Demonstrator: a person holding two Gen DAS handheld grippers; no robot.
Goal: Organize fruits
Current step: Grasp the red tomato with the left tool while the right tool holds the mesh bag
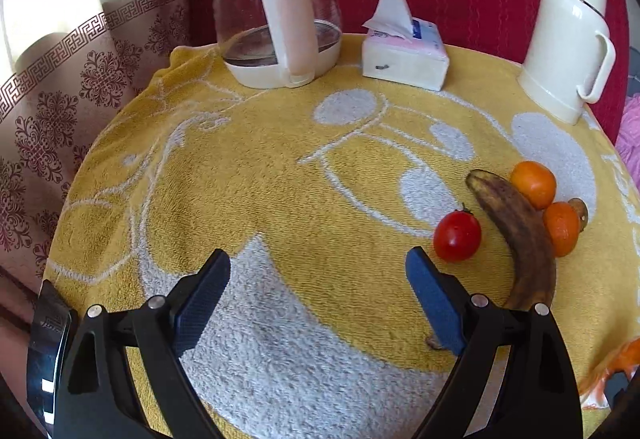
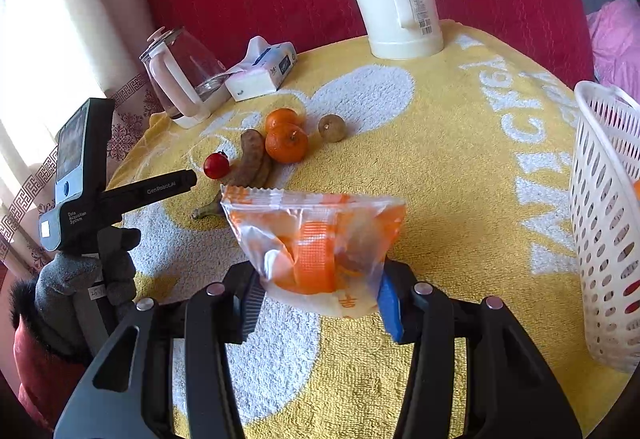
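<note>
A: Where is the packet (image 2: 316, 247) held?
B: Lower centre, pinched across its base by the right gripper (image 2: 320, 303); crinkly, light, likely slippery.
A: And the left gripper (image 1: 318, 279)?
B: Spread wide, nothing held; tomato (image 1: 457, 235) just right.

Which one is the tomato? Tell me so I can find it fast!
Find the yellow towel and the fruit cluster near its middle. The tomato lies beside the brown banana, opposite the two oranges. It alone is shiny red, with a tiny dark stem.
</note>
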